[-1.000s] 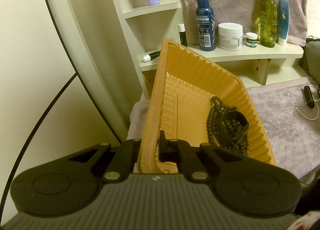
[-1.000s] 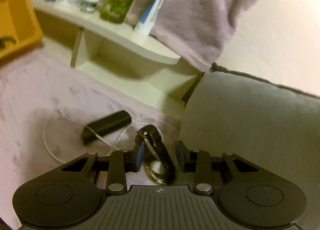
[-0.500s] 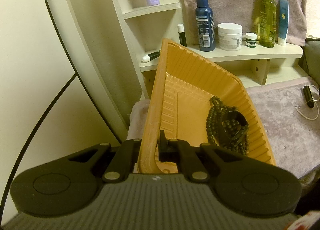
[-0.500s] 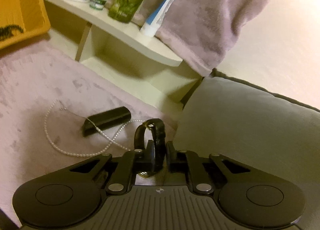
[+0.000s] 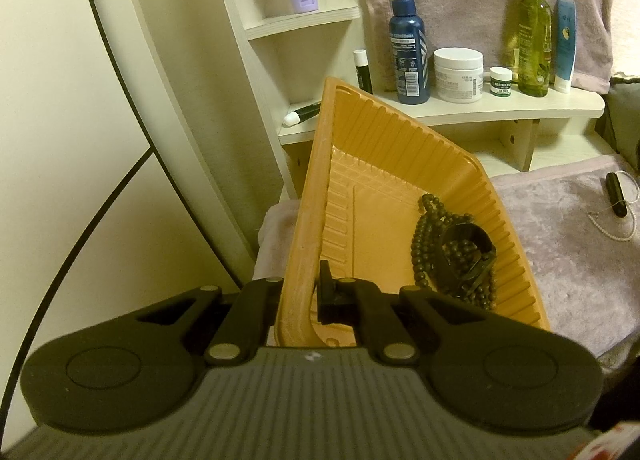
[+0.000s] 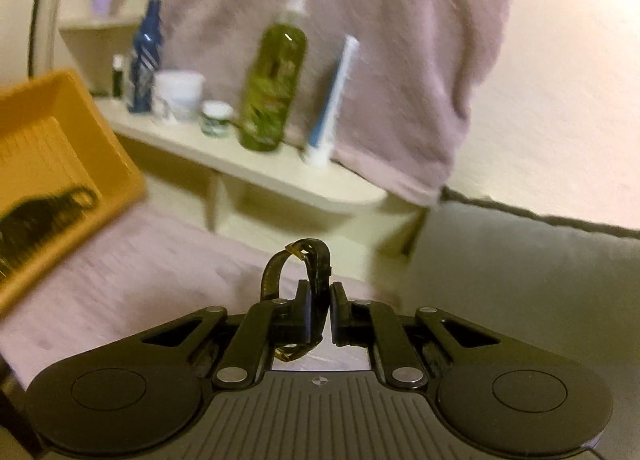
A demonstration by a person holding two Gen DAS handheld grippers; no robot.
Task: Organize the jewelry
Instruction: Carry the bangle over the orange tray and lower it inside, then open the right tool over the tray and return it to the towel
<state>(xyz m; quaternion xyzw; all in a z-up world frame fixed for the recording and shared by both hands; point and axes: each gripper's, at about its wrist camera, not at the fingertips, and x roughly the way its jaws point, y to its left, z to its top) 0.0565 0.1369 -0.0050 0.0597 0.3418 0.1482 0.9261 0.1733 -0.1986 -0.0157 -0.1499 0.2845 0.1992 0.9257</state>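
My left gripper (image 5: 302, 296) is shut on the near rim of an orange ribbed tray (image 5: 384, 164) and holds it tilted, left side up. A dark bead necklace (image 5: 424, 236) and a black strap (image 5: 472, 248) lie in its lower right corner. My right gripper (image 6: 320, 312) is shut on a black-strapped watch (image 6: 316, 260), lifted above the mauve cloth (image 6: 160, 260). The tray (image 6: 108, 148) shows blurred at the left of the right wrist view. A pearl necklace (image 5: 618, 228) and a small black tube (image 5: 616, 194) lie on the cloth at the far right of the left wrist view.
A pale wooden shelf (image 5: 500, 112) behind the tray holds a blue spray bottle (image 5: 408, 60), a white jar (image 5: 458, 74), a green bottle (image 5: 532, 48) and a blue-white tube (image 5: 565, 44). A mauve towel (image 6: 360, 40) hangs behind. A grey cushion (image 6: 540, 272) lies at the right.
My right gripper closed on the watch, lifted it off the cloth and swung left toward the tray. The pearl necklace and black tube left its view. The left gripper and tray stayed still.
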